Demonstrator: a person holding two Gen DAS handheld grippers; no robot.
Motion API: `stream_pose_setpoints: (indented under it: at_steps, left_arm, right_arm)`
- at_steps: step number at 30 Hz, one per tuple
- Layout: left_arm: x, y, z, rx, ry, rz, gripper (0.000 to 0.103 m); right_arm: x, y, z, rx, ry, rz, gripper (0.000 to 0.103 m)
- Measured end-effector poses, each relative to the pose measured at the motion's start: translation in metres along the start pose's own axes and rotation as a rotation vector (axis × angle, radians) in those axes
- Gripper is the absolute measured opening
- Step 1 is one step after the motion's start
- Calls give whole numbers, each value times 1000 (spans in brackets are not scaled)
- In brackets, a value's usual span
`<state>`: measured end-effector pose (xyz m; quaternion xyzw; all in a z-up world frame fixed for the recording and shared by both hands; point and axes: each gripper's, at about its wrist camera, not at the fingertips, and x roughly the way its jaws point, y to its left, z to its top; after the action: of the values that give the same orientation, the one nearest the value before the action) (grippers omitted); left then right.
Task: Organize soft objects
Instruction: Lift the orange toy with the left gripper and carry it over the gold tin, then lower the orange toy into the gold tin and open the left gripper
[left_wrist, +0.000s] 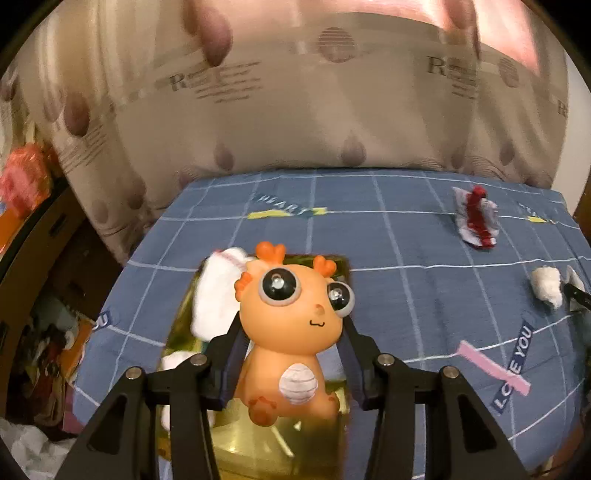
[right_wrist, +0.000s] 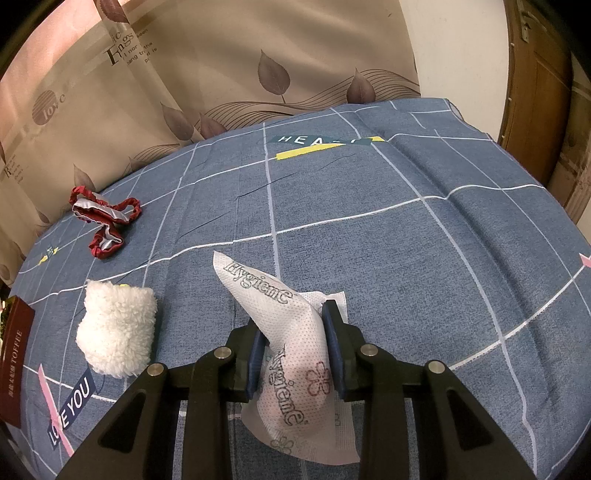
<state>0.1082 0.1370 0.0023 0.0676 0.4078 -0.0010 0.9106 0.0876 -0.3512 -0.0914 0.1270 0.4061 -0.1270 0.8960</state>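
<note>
1. Toy dragon (left_wrist: 291, 325), squashy orange rubber, sits clamped by the neck in my left gripper (left_wrist: 291, 354), over a yellow box (left_wrist: 258, 443) at the bed's near left corner, I think.
2. My right gripper (right_wrist: 295, 347) pinches a limp tissue pack (right_wrist: 291, 354) mid-body.
3. Fleece pouch (right_wrist: 116, 332) and scrunchie (right_wrist: 103, 221), both light, lie leftward on the bedspread (right_wrist: 406, 229).
</note>
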Motion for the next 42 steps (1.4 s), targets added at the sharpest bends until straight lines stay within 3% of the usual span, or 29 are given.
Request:
stream_pose_setpoints:
  at_steps: [7, 19, 37, 42]
  left_arm:
    - [10, 20, -22, -12, 59, 35, 47]
    - [37, 28, -58, -51, 129, 10, 47]
    - [59, 36, -64, -52, 206, 24, 52]
    - [50, 33, -61, -21, 179, 33, 56]
  right_arm:
    - [-1, 0, 0, 0, 0, 0, 29]
    - [-1, 0, 0, 1, 0, 1, 29]
    - [-1, 0, 0, -4, 1, -1, 31]
    - [0, 2, 0, -16, 3, -5, 33]
